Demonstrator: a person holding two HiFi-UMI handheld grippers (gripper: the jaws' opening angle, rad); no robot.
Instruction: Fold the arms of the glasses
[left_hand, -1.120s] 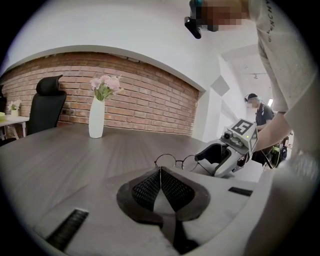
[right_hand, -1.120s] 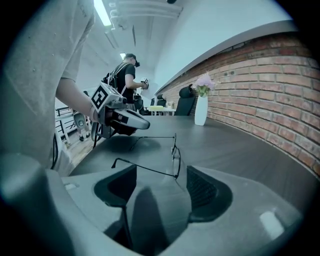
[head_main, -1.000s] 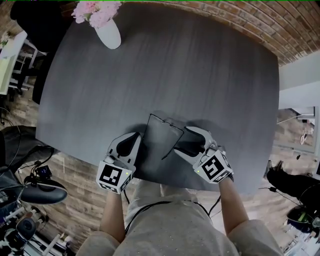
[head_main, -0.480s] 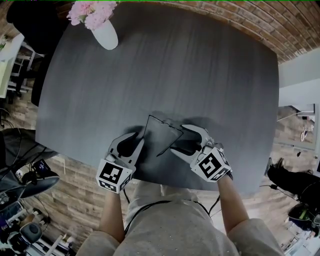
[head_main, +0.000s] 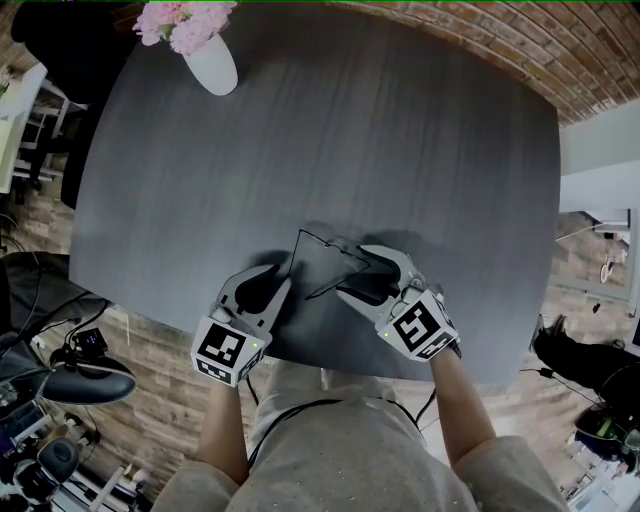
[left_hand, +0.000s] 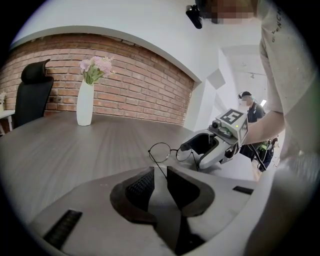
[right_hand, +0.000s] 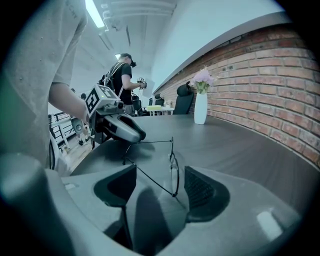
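Wire-rim glasses (head_main: 330, 262) lie on the grey bench (head_main: 350, 130) near its front edge, betw. both tools. Head view hides the jaw gaps; gripper views show them. Left tool (left_hand: 160, 182): narrow gap, one temple arm's tip inside. Right tool (right_hand: 160, 187): wide open, lens + other arm betw. its pads, not clamped.

- Tabletop (head_main: 400, 150): dark grey, with fine streaks of grain.
- Glasses (head_main: 332, 247): thin black wire frame, clear lenses.
- Left claw (left_hand: 160, 175) and right claw (right_hand: 155, 175): pale grey shells, black ribbed pads, and white cubes with black square markers.
- Vase (head_main: 213, 65) at the far left corner: plain white, holding pink flowers (head_main: 185, 22).
- Brick wall (left_hand: 140, 90): red-brown, with pale mortar lines.
- Floor (head_main: 150, 400): brown wood planks.
- Chair (left_hand: 32, 95): black.
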